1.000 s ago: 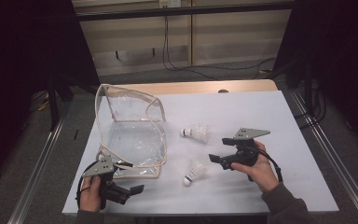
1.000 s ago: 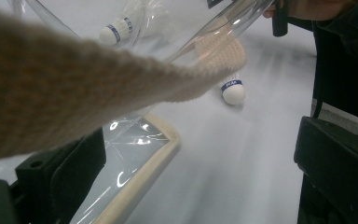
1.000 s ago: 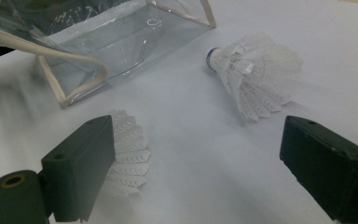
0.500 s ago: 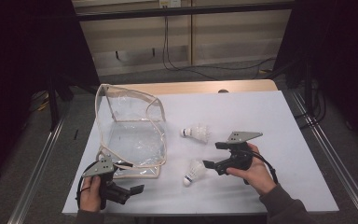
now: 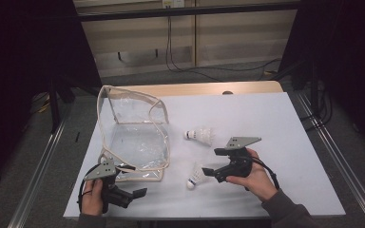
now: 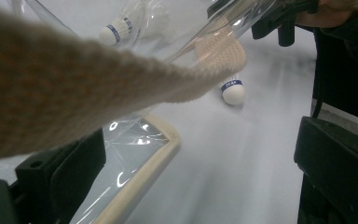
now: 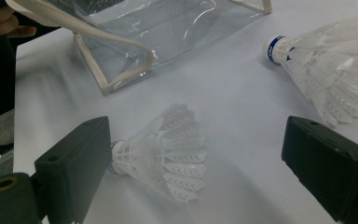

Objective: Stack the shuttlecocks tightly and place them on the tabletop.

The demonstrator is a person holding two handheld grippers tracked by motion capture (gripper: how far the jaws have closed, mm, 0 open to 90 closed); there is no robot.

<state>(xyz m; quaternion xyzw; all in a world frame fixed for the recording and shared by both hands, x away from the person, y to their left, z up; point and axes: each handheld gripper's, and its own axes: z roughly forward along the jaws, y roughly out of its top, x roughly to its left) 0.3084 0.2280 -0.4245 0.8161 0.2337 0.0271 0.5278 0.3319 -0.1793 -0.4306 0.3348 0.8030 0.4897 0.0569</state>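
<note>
A clear plastic bag (image 5: 133, 137) with cream trim stands open at the table's left. Two white shuttlecocks lie to its right: the far one (image 5: 200, 135) and the near one (image 5: 196, 176). My right gripper (image 5: 211, 162) is open just right of the near shuttlecock. In the right gripper view that shuttlecock (image 7: 163, 149) lies on its side between the jaws, its cork close to the left jaw; the far shuttlecock (image 7: 326, 65) is beyond. My left gripper (image 5: 133, 180) is open at the bag's near corner. The bag's trim (image 6: 144, 163) lies between its jaws, untouched.
A blurred cream strap (image 6: 74, 88) of the bag crosses the left gripper view close to the camera. The white table (image 5: 275, 123) has bare room at the right and back. Metal rails (image 5: 332, 152) run along both sides, with dark floor beyond.
My right gripper has moved left and toward the near edge, closing in on the near shuttlecock. The left gripper, the bag and both shuttlecocks have stayed put.
</note>
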